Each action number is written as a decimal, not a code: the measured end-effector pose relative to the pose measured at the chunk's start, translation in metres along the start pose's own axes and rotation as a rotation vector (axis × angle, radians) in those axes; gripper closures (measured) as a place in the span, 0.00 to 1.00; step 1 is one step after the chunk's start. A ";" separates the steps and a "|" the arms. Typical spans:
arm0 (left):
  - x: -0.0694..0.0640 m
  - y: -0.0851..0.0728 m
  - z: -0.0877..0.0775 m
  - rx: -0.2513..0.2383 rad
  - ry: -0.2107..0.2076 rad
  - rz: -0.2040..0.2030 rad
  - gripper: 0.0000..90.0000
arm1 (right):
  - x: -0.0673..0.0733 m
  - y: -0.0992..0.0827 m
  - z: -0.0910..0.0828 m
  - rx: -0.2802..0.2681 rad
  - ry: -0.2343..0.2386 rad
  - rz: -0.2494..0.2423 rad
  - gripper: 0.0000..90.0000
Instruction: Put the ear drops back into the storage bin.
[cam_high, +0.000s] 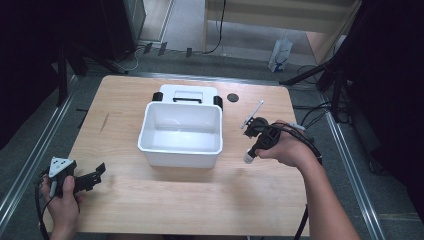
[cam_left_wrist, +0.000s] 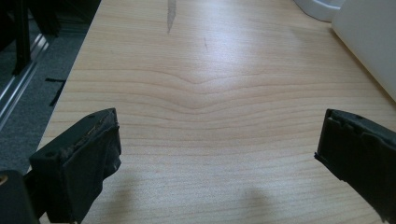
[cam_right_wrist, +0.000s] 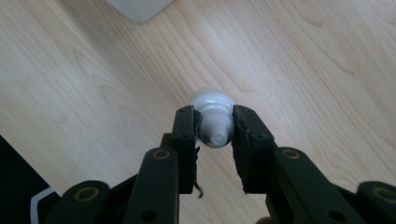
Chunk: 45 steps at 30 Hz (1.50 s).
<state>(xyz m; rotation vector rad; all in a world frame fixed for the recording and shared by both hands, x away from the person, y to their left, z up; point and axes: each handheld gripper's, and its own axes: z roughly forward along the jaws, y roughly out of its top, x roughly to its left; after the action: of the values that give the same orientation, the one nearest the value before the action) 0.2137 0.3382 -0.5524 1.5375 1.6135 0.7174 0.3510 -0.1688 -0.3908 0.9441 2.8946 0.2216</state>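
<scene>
A small white bottle (cam_right_wrist: 212, 116) with a ribbed cap sits between the jaws of my right gripper (cam_right_wrist: 215, 128), which is shut on it and holds it above the wooden table (cam_right_wrist: 303, 56). From above, the right gripper (cam_high: 251, 152) hangs to the right of the white bin (cam_high: 180, 150), with the bottle (cam_high: 248, 158) poking out below it. My left gripper (cam_high: 101, 171) rests at the table's front left corner. Its jaws stand wide open over bare wood, with nothing between them (cam_left_wrist: 217, 140).
The white plastic bin (cam_left_wrist: 369, 46) stands in the middle of the table, and its white lid (cam_high: 187, 93) with black latches lies right behind it. A small black disc (cam_high: 232, 97) lies at the back right. Metal rails and cables run along the floor on both sides.
</scene>
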 end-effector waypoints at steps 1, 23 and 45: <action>0.000 0.000 0.000 -0.001 -0.001 -0.002 0.00 | 0.001 0.005 -0.005 0.000 0.002 -0.012 0.80; 0.001 0.000 0.000 -0.002 -0.003 -0.003 0.00 | 0.008 0.058 -0.053 -0.036 -0.001 -0.081 0.80; 0.001 0.001 0.001 0.000 -0.008 -0.003 0.00 | 0.028 0.102 -0.066 -0.049 0.010 -0.157 0.80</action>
<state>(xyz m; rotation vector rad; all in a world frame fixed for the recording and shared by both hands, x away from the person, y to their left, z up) 0.2147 0.3396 -0.5526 1.5357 1.6097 0.7084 0.3792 -0.0779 -0.3105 0.7064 2.9388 0.2847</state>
